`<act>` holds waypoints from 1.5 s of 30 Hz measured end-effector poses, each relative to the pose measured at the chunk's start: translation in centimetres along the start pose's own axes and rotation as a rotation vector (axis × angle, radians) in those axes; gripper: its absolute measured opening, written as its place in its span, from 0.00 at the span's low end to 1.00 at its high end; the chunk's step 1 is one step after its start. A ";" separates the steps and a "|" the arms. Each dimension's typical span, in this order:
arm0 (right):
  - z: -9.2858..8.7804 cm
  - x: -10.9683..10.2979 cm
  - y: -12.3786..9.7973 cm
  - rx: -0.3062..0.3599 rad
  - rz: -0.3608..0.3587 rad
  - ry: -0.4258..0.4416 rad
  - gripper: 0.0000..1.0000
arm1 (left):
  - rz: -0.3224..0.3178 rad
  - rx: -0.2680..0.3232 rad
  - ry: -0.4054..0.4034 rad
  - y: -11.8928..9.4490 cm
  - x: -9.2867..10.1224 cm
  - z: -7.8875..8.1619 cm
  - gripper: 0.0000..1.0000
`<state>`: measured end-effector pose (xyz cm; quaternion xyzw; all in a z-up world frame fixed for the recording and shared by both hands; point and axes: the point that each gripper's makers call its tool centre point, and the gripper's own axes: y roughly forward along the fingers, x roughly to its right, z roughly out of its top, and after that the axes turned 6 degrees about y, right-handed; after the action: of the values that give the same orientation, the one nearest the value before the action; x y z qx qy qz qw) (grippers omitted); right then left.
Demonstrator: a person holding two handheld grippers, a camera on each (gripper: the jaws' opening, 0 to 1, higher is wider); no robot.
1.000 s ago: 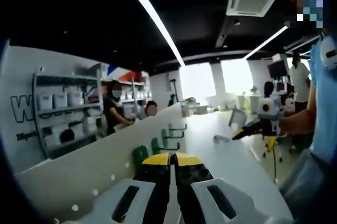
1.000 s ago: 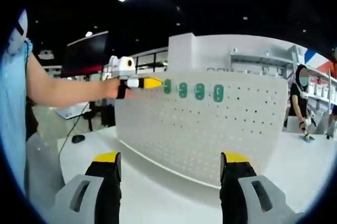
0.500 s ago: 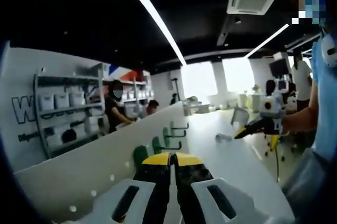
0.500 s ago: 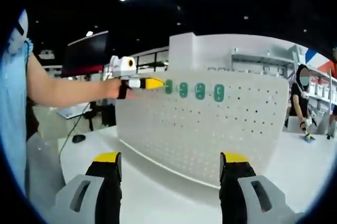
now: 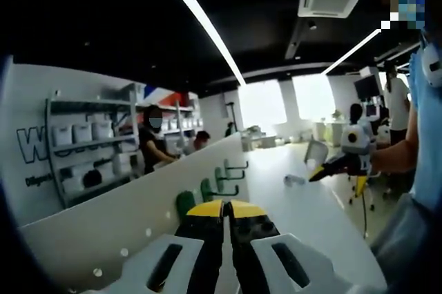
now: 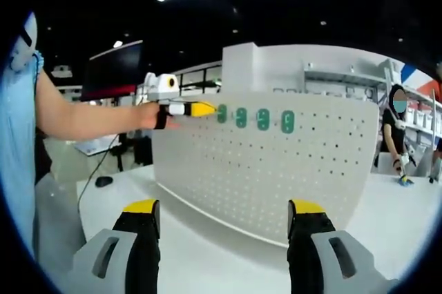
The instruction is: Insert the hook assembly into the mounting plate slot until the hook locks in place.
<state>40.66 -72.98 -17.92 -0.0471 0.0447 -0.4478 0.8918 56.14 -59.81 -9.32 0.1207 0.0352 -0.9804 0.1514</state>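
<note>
My left gripper (image 6: 200,109) pressed together at top-left of pegboard (image 6: 276,170) — tips right at leftmost green hook (image 6: 222,114), can't tell if pinching it. Three more hooks (image 6: 264,119) in row beside it. Right gripper (image 6: 224,218) spread wide, hanging over white table (image 6: 207,252) — holding nothing.

My left gripper (image 6: 202,109), seen in the right gripper view with its yellow tips closed, has crept a touch further along the top row of the white perforated mounting plate (image 6: 276,170), and now sits just at the first of the four green oval hook bases (image 6: 222,114). In the left gripper view, that green hook base (image 5: 184,202) has edged slightly closer to my closed jaws.
</note>
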 end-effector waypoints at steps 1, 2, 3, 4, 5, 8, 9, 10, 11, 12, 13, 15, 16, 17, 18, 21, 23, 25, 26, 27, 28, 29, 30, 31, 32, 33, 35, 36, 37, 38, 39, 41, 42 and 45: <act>0.0 0.0 0.0 0.000 0.001 0.000 0.76 | 0.003 0.001 -0.003 0.0 0.0 0.0 0.02; 0.1 0.0 0.1 0.000 0.002 0.000 0.76 | 0.004 0.003 -0.004 0.1 0.0 0.0 0.02; 0.1 0.0 0.1 0.000 0.003 0.000 0.76 | 0.007 0.003 -0.006 0.1 0.0 0.0 0.02; 0.1 0.0 0.1 0.000 0.002 -0.001 0.76 | 0.009 0.004 -0.005 0.1 0.1 0.1 0.02; 0.1 0.0 0.1 0.001 0.003 -0.001 0.76 | 0.014 0.006 -0.006 0.1 0.0 0.0 0.02; 0.1 -0.1 0.0 0.002 0.004 0.001 0.76 | 0.022 0.011 -0.014 -0.1 0.0 0.0 0.02; 0.1 0.0 0.0 0.001 0.003 0.002 0.76 | 0.024 0.012 -0.013 -0.1 0.0 -0.1 0.02; 0.0 0.0 0.0 0.001 0.004 0.003 0.76 | 0.024 0.010 -0.016 -0.1 0.0 -0.1 0.02; 0.0 0.0 0.0 0.001 0.003 0.004 0.76 | 0.026 0.010 -0.017 -0.1 0.0 -0.1 0.02; 0.0 0.1 -0.1 0.002 0.002 0.004 0.76 | 0.028 0.012 -0.017 -0.1 -0.1 -0.1 0.02; 0.0 0.1 -0.1 0.004 0.003 0.005 0.75 | 0.030 0.009 -0.019 0.0 -0.1 -0.2 0.02; 0.1 0.1 -0.1 0.004 0.003 0.006 0.75 | 0.033 0.004 -0.019 0.2 -0.1 -0.3 0.02; 0.1 0.1 -0.1 0.004 0.004 0.004 0.75 | 0.034 0.002 -0.017 0.2 -0.1 -0.4 0.02; 0.1 0.1 -0.1 0.006 0.004 0.004 0.75 | 0.039 0.002 -0.015 0.3 -0.1 -0.3 0.02; 0.1 0.2 -0.1 0.009 0.004 0.006 0.75 | 0.038 0.000 -0.016 0.3 -0.1 -0.4 0.02; 0.0 0.2 -0.1 0.007 0.003 0.007 0.75 | 0.037 0.000 -0.011 0.3 -0.1 -0.4 0.02; -0.1 0.3 -0.2 0.005 0.004 0.008 0.75 | 0.037 -0.004 -0.007 0.3 -0.2 -0.5 0.02; -0.2 0.4 -0.2 0.005 0.002 0.008 0.75 | 0.037 -0.007 -0.002 0.3 -0.1 -0.6 0.02; -0.2 0.4 -0.2 0.004 0.002 0.008 0.75 | 0.037 -0.005 -0.007 0.3 -0.2 -0.6 0.02; -0.2 0.4 -0.2 0.004 0.001 0.005 0.75 | 0.036 -0.007 -0.009 0.2 -0.2 -0.7 0.02; -0.1 0.4 -0.1 0.006 0.002 0.005 0.75 | 0.035 -0.013 -0.008 0.2 -0.2 -1.0 0.02; 0.0 0.4 -0.1 0.008 0.003 0.005 0.75 | 0.040 0.002 -0.009 0.2 -0.3 -0.9 0.02; 0.0 0.4 -0.1 0.008 0.003 0.004 0.75 | 0.039 -0.001 -0.010 0.2 -0.2 -0.8 0.02; 0.0 0.4 -0.1 0.007 0.004 0.002 0.75 | 0.040 -0.003 -0.004 0.3 -0.2 -0.8 0.02; 0.0 0.3 -0.1 0.008 0.005 0.001 0.75 | 0.043 -0.008 0.008 0.4 -0.2 -0.8 0.02; 0.0 0.3 0.0 0.008 0.007 0.001 0.75 | 0.043 -0.010 0.013 0.4 -0.2 -0.8 0.03; 0.1 0.2 0.0 0.009 0.009 -0.001 0.75 | 0.040 -0.018 0.048 0.4 0.1 -0.8 0.03; 0.1 0.2 0.0 0.010 0.009 -0.002 0.75 | 0.046 -0.022 0.061 0.5 0.0 -0.8 0.04; 0.1 0.2 0.0 0.010 0.009 -0.002 0.75 | 0.047 -0.025 0.063 0.5 0.0 -0.8 0.04; 0.2 0.1 0.0 0.010 0.009 -0.003 0.75 | 0.048 -0.029 0.068 0.5 0.1 -0.8 0.06; 0.2 0.1 0.0 0.010 0.010 -0.005 0.75 | 0.055 -0.033 0.075 0.4 0.1 -0.8 0.07; 0.3 0.2 0.0 0.012 0.009 -0.006 0.75 | 0.063 -0.034 0.079 0.3 -0.3 -0.8 0.09; 0.3 0.2 0.0 0.012 0.009 -0.007 0.75 | 0.065 -0.033 0.079 0.3 -0.3 -0.8 0.10; 0.4 0.2 -0.1 0.009 0.007 -0.011 0.75 | 0.078 -0.026 0.077 0.2 -0.5 -0.5 0.16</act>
<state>40.71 -73.20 -17.55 -0.0453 0.0377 -0.4445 0.8938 56.78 -59.81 -9.66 0.1579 0.0489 -0.9679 0.1895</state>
